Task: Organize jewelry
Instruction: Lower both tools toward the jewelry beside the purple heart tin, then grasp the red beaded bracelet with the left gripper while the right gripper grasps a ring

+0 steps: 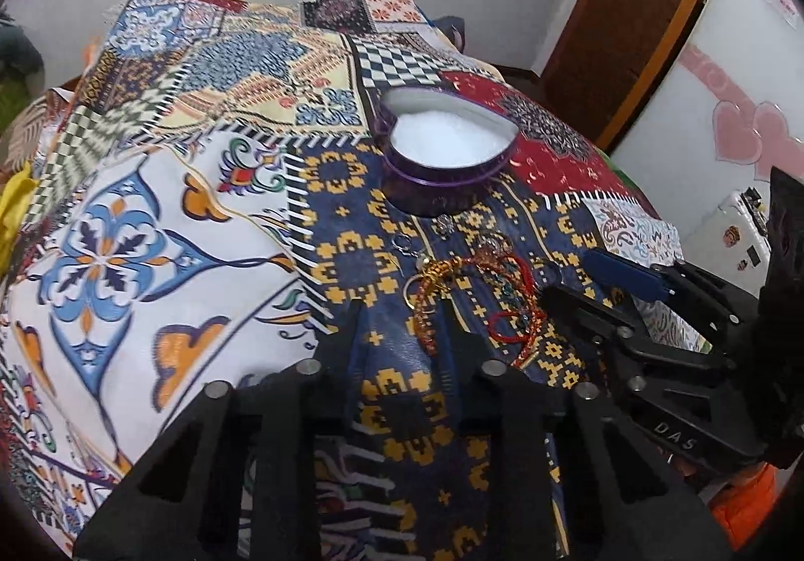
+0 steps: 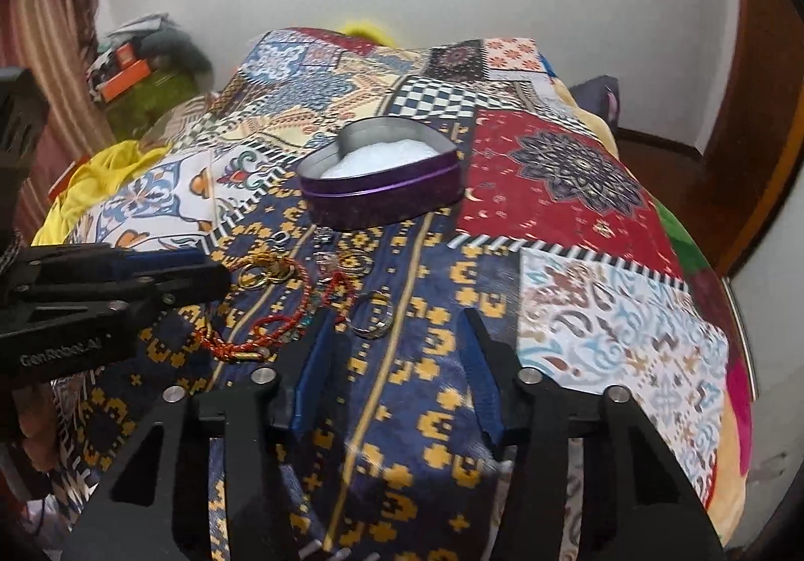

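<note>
Left wrist view first: looks like we're right at the start of the pick-up step, nothing in the box yet as far as I can see. The left gripper (image 1: pixel 402 304) has its jaws apart and empty, tips hovering just at the near edge of the jewelry pile (image 1: pixel 462 294), which sits at about 1 o'clock from it on the patchwork cloth (image 1: pixel 151 209). The pile is a tangle: a gold bangle (image 1: pixel 427 294), red thread bracelets (image 1: pixel 507 314) and a couple of small rings. The purple heart tin (image 1: pixel 442 159) is at 12 o'clock just beyond, lid off, white padding inside. The right gripper (image 1: pixel 598 279) comes in from 3 o'clock, fingers parted.

Right wrist view: the right gripper (image 2: pixel 397 324) is spread wide, holding nothing, and a silver ring (image 2: pixel 374 314) lies just off its left fingertip at 11 o'clock. Tin (image 2: pixel 382 179) at 12 o'clock. I'd guess the next move needs a careful pinch on one piece, since those threads look ready to drag everything along.
</note>
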The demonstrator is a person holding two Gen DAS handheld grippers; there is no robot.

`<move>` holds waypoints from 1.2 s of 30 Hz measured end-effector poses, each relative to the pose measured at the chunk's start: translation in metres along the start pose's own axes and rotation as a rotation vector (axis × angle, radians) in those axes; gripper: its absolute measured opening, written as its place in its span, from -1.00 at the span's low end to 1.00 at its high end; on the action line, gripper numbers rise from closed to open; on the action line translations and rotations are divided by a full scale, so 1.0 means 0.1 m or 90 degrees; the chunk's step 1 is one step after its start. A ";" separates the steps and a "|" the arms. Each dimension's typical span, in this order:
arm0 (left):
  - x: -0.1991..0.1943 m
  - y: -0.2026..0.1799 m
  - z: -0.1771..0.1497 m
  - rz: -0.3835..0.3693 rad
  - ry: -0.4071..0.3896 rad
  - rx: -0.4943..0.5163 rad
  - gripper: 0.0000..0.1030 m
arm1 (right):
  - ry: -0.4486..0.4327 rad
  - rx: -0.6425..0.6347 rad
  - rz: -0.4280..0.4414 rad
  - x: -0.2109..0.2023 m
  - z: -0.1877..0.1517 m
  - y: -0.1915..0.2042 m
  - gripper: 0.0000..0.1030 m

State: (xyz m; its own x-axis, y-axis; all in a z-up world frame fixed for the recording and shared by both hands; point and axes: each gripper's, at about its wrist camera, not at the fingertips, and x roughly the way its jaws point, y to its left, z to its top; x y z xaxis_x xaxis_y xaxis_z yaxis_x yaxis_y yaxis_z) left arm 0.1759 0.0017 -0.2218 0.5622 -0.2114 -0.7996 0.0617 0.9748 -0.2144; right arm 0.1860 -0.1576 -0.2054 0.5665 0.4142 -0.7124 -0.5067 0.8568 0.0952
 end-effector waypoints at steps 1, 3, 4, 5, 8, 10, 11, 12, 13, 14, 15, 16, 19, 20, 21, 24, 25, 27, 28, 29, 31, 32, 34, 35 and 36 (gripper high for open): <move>0.02 -0.01 0.00 0.001 0.001 0.003 -0.55 | 0.002 -0.005 0.007 0.02 0.00 0.01 -0.23; 0.03 -0.04 -0.01 0.004 0.000 0.012 -0.61 | 0.004 -0.011 0.007 0.07 0.02 0.04 -0.29; 0.04 -0.05 -0.01 0.007 0.001 0.016 -0.74 | 0.004 -0.017 0.005 0.09 0.01 0.05 -0.31; 0.05 -0.05 -0.01 0.008 0.002 0.017 -0.81 | 0.003 -0.021 0.003 0.11 0.02 0.06 -0.35; 0.04 -0.04 -0.02 0.009 0.000 0.014 -0.95 | 0.004 -0.028 0.005 0.13 0.04 0.07 -0.59; 0.03 -0.03 -0.02 0.014 -0.005 0.013 -0.96 | 0.007 -0.027 0.010 0.14 0.05 0.06 -0.61; 0.02 -0.02 -0.01 0.018 -0.007 0.012 -0.96 | 0.007 -0.025 0.011 0.14 0.05 0.06 -0.61; 0.01 -0.02 -0.01 0.017 -0.010 0.012 -0.96 | 0.008 -0.022 0.013 0.14 0.05 0.05 -0.61; -0.02 -0.02 0.00 0.018 -0.016 0.013 -0.97 | 0.010 -0.019 0.014 0.13 0.06 0.03 -0.61; -0.05 -0.03 0.01 0.020 -0.022 0.015 -0.97 | 0.010 -0.017 0.015 0.12 0.07 0.04 -0.61; -0.08 -0.03 0.02 0.023 -0.029 0.018 -0.97 | 0.009 -0.013 0.017 0.10 0.07 0.03 -0.61; -0.12 -0.04 0.03 0.027 -0.037 0.020 -0.97 | 0.007 -0.008 0.017 0.08 0.07 0.02 -0.61; -0.24 -0.06 0.09 0.029 -0.059 0.022 -0.97 | -0.003 -0.002 0.013 0.01 0.10 0.01 -0.61; -0.28 -0.06 0.10 0.029 -0.066 0.022 -0.97 | -0.008 0.001 0.012 -0.03 0.11 0.01 -0.61; -0.33 -0.06 0.13 0.030 -0.075 0.023 -0.97 | -0.012 0.003 0.011 -0.05 0.12 0.00 -0.61; -0.46 -0.07 0.21 0.030 -0.100 0.023 -0.97 | -0.030 0.008 0.007 -0.14 0.17 0.01 -0.61; -0.49 -0.07 0.23 0.030 -0.105 0.023 -0.97 | -0.037 0.008 0.005 -0.18 0.20 0.00 -0.61; -0.55 -0.07 0.27 0.029 -0.117 0.024 -0.97 | -0.048 0.007 0.000 -0.23 0.24 0.02 -0.61; -0.59 -0.07 0.30 0.029 -0.126 0.025 -0.97 | -0.053 0.006 -0.001 -0.25 0.25 0.02 -0.61; -0.62 -0.08 0.32 0.029 -0.131 0.027 -0.97 | -0.060 0.005 -0.003 -0.27 0.28 0.02 -0.61; -0.66 -0.09 0.36 0.033 -0.142 0.033 -0.97 | -0.070 0.002 -0.006 -0.30 0.33 0.02 -0.61; -0.67 -0.09 0.39 0.036 -0.148 0.037 -0.97 | -0.076 0.001 -0.008 -0.32 0.35 0.02 -0.61; -0.69 -0.11 0.45 0.040 -0.159 0.043 -0.97 | -0.085 -0.001 -0.011 -0.35 0.40 0.01 -0.61; -0.70 -0.11 0.47 0.041 -0.162 0.045 -0.97 | -0.091 0.000 -0.012 -0.36 0.42 0.01 -0.61; -0.69 -0.11 0.49 0.041 -0.164 0.046 -0.97 | -0.096 0.000 -0.012 -0.37 0.44 0.01 -0.61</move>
State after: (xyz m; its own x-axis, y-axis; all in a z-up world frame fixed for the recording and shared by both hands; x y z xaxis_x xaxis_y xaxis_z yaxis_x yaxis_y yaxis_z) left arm 0.1770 0.0096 -0.1364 0.7577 -0.1323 -0.6390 0.0726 0.9902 -0.1189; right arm 0.1934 -0.1585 -0.1484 0.6669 0.4391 -0.6021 -0.4946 0.8651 0.0831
